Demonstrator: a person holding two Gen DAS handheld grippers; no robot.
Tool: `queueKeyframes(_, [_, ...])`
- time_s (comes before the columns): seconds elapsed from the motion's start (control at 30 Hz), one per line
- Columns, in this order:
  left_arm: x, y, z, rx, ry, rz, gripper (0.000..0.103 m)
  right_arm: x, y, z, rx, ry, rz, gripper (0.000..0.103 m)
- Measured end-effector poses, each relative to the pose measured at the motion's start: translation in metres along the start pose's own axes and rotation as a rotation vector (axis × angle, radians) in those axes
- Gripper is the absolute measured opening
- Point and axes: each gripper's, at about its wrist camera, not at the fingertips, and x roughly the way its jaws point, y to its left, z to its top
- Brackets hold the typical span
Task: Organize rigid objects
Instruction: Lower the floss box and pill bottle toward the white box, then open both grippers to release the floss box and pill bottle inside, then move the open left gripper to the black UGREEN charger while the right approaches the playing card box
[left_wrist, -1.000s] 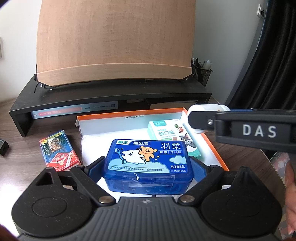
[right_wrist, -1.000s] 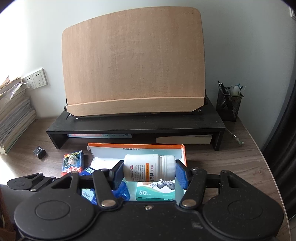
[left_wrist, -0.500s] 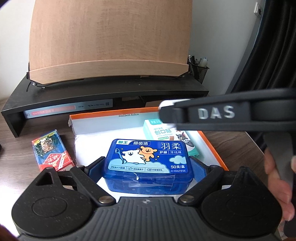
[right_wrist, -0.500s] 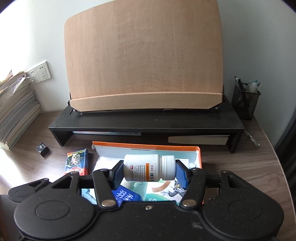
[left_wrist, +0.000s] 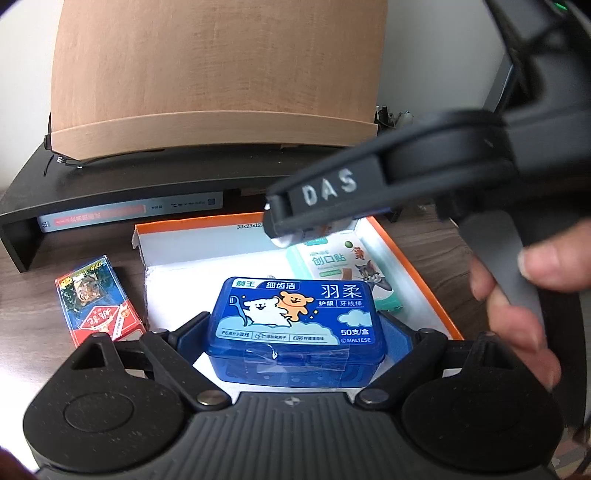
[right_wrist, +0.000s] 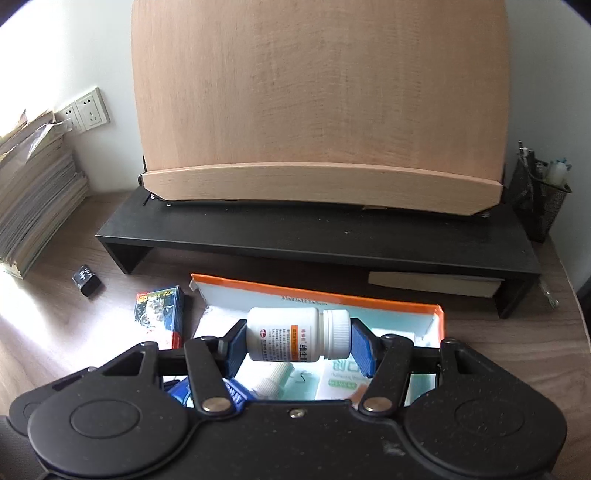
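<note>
Sideways, a white pill bottle (right_wrist: 298, 334) is pinched by the right tool (right_wrist: 298, 341) above the orange-rimmed tray (right_wrist: 435, 320); a blue floss box (left_wrist: 295, 328) is gripped by the left tool (left_wrist: 295, 334).

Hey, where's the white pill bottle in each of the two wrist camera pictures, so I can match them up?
Left wrist view: the white pill bottle is mostly hidden behind the right gripper's finger, upper centre; only one white end shows.
Right wrist view: the bottle lies sideways at centre, clamped between the right gripper's blue pads.
Shared landmark: the orange-edged box below it.
</note>
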Motion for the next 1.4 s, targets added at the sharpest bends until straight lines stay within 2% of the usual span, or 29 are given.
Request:
queueKeyframes(0.1, [-0.001,-0.001,0.0,0.003,0.0,0.01,0.095,0.008,0.003,0.005,-0.011,0.009,0.003,0.07])
queueKeyframes(0.13, [0.0,0.0,0.0,-0.002,0.0,0.014,0.095,0.009,0.003,0.006,-0.015,0.005,0.002,0.072])
queueKeyframes(0.17, [0.0,0.002,0.0,-0.011,0.004,0.007,0.095,0.009,0.003,0.007,-0.016,-0.004,-0.001,0.079])
queueKeyframes(0.2, [0.0,0.002,0.001,-0.016,0.007,-0.004,0.095,0.007,0.003,0.006,-0.016,-0.021,-0.008,0.079])
queueKeyframes(0.53, [0.003,-0.007,0.009,-0.002,-0.013,-0.019,0.094,-0.06,-0.003,-0.005,0.003,-0.203,-0.111,0.079])
queueKeyframes(0.6, [0.005,-0.01,0.013,-0.006,-0.011,-0.013,0.094,-0.072,-0.005,-0.009,0.017,-0.225,-0.108,0.08])
queueKeyframes(0.77, [-0.002,-0.012,0.022,-0.025,-0.011,0.017,0.103,-0.091,-0.009,-0.02,0.044,-0.237,-0.145,0.08])
queueKeyframes(1.03, [-0.028,-0.001,0.028,-0.065,-0.011,0.091,0.103,-0.107,0.001,-0.035,0.082,-0.244,-0.152,0.08])
queueKeyframes(1.23, [-0.054,0.019,0.022,-0.095,-0.022,0.149,0.103,-0.113,0.024,-0.042,0.089,-0.247,-0.148,0.082])
queueKeyframes(1.4, [-0.074,0.045,0.009,-0.145,0.0,0.195,0.103,-0.112,0.052,-0.049,0.072,-0.232,-0.127,0.083])
